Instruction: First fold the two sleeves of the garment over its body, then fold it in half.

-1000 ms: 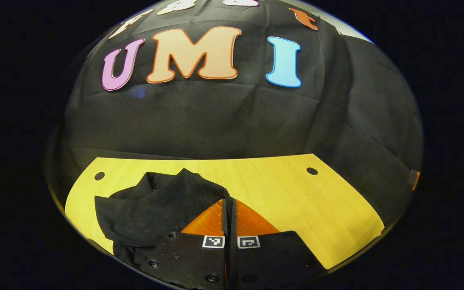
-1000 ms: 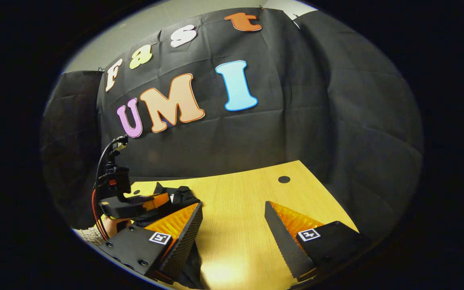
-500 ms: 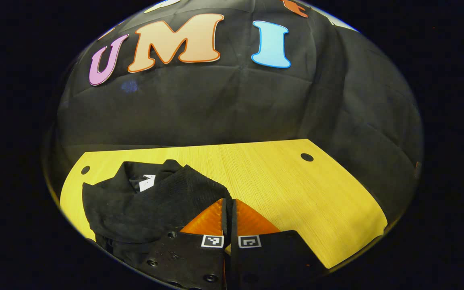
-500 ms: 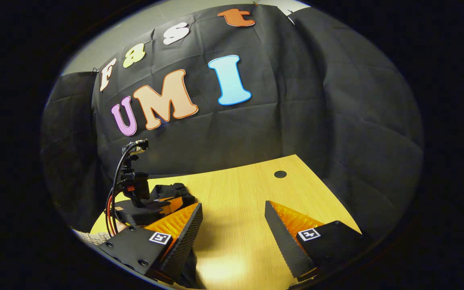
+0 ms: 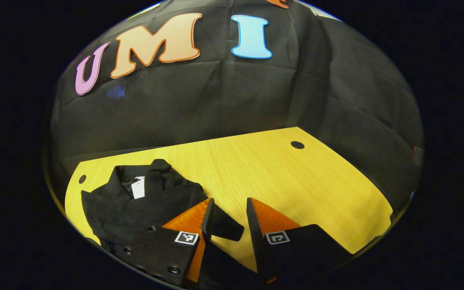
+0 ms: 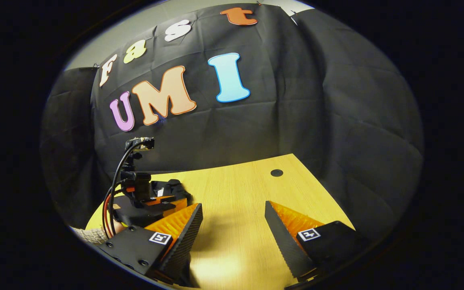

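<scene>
A black garment (image 5: 139, 203) lies in a folded heap on the yellow wooden table (image 5: 296, 181), at the lower left of the left gripper view, collar and white tag facing up. My left gripper (image 5: 228, 207) stands open just above the garment's right edge, one flap of cloth lying under the gap. In the right gripper view my right gripper (image 6: 233, 213) is open over bare table, nothing between its fingers. The left gripper (image 6: 177, 200) and the garment (image 6: 171, 187) appear there at the left, with a sleeve (image 6: 89, 235) of the person holding it.
Black cloth walls close the table at the back and right. Round holes (image 5: 297, 144) (image 5: 81, 179) sit near the table's far corners. Bare tabletop stretches to the right of the garment.
My left gripper was shut on the garment's edge and has opened, dropping the cloth flat onto the heap. It also lowered and turned a little. The right gripper has barely moved.
</scene>
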{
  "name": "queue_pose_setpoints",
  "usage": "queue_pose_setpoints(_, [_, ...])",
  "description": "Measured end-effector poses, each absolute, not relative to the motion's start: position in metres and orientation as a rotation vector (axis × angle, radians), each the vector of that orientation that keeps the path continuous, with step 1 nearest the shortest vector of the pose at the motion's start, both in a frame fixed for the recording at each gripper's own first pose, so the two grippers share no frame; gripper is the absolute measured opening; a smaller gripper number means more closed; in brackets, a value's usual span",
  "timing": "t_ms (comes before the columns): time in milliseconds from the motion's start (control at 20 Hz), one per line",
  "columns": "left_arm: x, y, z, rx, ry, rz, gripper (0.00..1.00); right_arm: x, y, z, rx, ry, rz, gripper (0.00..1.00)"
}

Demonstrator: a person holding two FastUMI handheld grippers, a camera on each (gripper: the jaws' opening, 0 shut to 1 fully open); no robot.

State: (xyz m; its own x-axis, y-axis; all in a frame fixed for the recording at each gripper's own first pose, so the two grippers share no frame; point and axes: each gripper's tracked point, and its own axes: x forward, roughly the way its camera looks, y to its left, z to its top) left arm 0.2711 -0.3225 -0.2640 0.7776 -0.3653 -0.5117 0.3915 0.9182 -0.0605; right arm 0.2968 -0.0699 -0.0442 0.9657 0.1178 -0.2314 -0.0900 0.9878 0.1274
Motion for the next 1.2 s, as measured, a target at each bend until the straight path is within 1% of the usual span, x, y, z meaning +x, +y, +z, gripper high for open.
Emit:
queue_pose_setpoints(50, [0.270,-0.323,-0.264,0.052,0.539,-0.413,0.49,0.297,-0.069,-0.045,0.115,0.239,0.107,0.98])
queue_pose_setpoints(100, [0.268,-0.322,-0.261,0.059,0.535,-0.412,0.60,0.295,-0.069,-0.045,0.112,0.239,0.109,0.98])
queue_pose_setpoints(150, [0.265,-0.319,-0.260,0.068,0.527,-0.408,0.66,0.294,-0.069,-0.046,0.108,0.240,0.111,0.98])
queue_pose_setpoints(200, [0.263,-0.315,-0.257,0.077,0.517,-0.402,0.75,0.294,-0.069,-0.047,0.105,0.240,0.112,0.98])
queue_pose_setpoints(400, [0.254,-0.296,-0.241,0.116,0.460,-0.383,0.83,0.285,-0.061,-0.047,0.104,0.238,0.132,0.98])
queue_pose_setpoints(500, [0.246,-0.282,-0.230,0.131,0.432,-0.365,0.86,0.279,-0.054,-0.049,0.091,0.238,0.146,0.98])
queue_pose_setpoints(750, [0.212,-0.230,-0.193,0.121,0.346,-0.289,0.86,0.258,-0.026,-0.052,0.069,0.220,0.187,0.98])
queue_pose_setpoints(800, [0.202,-0.216,-0.187,0.122,0.330,-0.269,0.86,0.252,-0.018,-0.055,0.063,0.216,0.196,0.93])
queue_pose_setpoints(850, [0.193,-0.200,-0.183,0.129,0.312,-0.241,0.86,0.248,-0.010,-0.059,0.055,0.215,0.205,0.93])
queue_pose_setpoints(900, [0.184,-0.183,-0.179,0.138,0.294,-0.215,0.86,0.242,-0.001,-0.064,0.045,0.215,0.213,0.98])
queue_pose_setpoints(1050, [0.150,-0.139,-0.178,0.160,0.278,-0.156,0.86,0.222,0.027,-0.082,0.014,0.226,0.231,0.98])
queue_pose_setpoints(1200, [0.109,-0.102,-0.191,0.171,0.308,-0.123,0.86,0.201,0.058,-0.106,-0.021,0.246,0.265,0.98])
